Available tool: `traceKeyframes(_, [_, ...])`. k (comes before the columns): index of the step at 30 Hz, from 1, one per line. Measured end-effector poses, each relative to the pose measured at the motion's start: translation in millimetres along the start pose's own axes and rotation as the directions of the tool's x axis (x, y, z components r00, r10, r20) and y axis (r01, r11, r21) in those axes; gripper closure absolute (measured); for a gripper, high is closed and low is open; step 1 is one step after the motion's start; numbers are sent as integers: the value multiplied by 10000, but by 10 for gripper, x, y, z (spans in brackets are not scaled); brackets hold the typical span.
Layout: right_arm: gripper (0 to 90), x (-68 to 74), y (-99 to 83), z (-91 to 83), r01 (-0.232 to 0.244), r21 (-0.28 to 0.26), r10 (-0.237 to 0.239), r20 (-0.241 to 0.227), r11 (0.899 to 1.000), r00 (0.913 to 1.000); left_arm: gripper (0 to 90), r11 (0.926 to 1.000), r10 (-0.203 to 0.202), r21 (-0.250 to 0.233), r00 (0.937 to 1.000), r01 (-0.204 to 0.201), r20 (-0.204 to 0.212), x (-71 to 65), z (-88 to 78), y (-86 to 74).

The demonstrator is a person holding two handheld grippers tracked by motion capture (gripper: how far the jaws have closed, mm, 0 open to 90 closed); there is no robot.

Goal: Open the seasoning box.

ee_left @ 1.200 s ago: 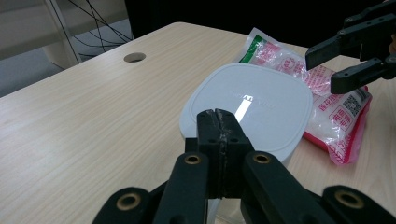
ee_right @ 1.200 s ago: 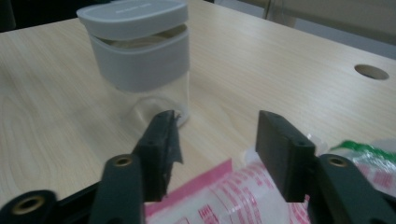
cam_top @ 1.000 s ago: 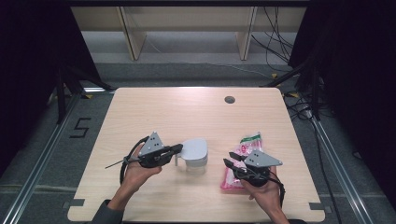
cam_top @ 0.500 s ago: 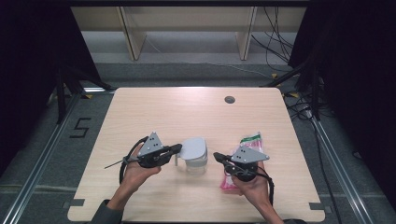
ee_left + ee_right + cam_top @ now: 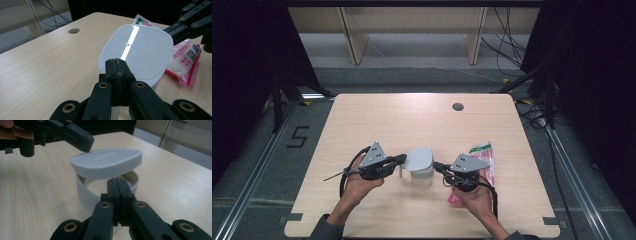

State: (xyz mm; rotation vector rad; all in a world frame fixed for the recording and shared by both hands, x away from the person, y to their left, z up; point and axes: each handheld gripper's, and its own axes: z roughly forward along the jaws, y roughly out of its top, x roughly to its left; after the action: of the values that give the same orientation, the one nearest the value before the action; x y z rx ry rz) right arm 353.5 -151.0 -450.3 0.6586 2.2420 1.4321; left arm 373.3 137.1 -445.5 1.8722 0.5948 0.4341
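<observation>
White plastic, the lid (image 5: 419,159) sits tilted over the round container (image 5: 85,192) near the front middle of the wooden table (image 5: 412,120), its right side raised off the rim. The left gripper (image 5: 401,159) pinches the lid's left edge. The right gripper (image 5: 117,185) has its 2 jaws pressed together on the container's near wall. A pink packet (image 5: 486,160) lies just beside the right hand.
</observation>
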Motion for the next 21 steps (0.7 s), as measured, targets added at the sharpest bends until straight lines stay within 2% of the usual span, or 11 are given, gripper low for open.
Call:
traceKeyframes(1, [900,12,12,-4,-29,33,29,60,10000,10000,886,10000,10,23,10000,-10,0,7,0,1])
traceKeyframes(2, [900,24,21,3,-43,-12,43,45,10000,10000,872,9998,-199,27,9998,199,-84,7,0,-3])
traceKeyframes(5, [900,29,44,19,175,-10,-175,-57,9998,9998,820,9998,-173,61,9997,173,-145,27,-31,-5])
traceKeyframes(8, [900,61,58,36,10,-20,-10,21,10000,10000,685,9990,-447,68,9990,447,-32,31,-91,5])
traceKeyframes(11, [900,57,80,60,275,-105,-276,-42,9996,9996,604,9989,-466,57,9989,466,-84,31,-144,-9])
traceKeyframes(13, [900,75,95,66,155,-134,-155,10,9998,9999,574,9996,-202,202,9997,205,-125,47,-234,-53])
traceKeyframes(14, [900,73,106,76,320,-152,-321,-68,9994,9995,560,9994,-297,185,9995,299,-120,45,-257,-78])
traceKeyframes(15, [900,91,113,74,120,-86,-120,-51,9999,9999,544,9980,-553,285,9982,559,-215,32,-284,-107])
traceKeyframes(18, [900,101,144,103,411,-165,-414,-175,9990,9990,497,9965,-693,440,9968,710,-411,19,-338,-191])
traceKeyframes(20, [900,123,165,119,445,-186,-448,-178,9988,9988,473,9973,-507,513,9979,528,-415,33,-370,-238])
traceKeyframes(21, [900,137,175,132,427,-288,-431,-136,9987,9990,463,9957,-746,516,9959,772,-507,19,-379,-263])
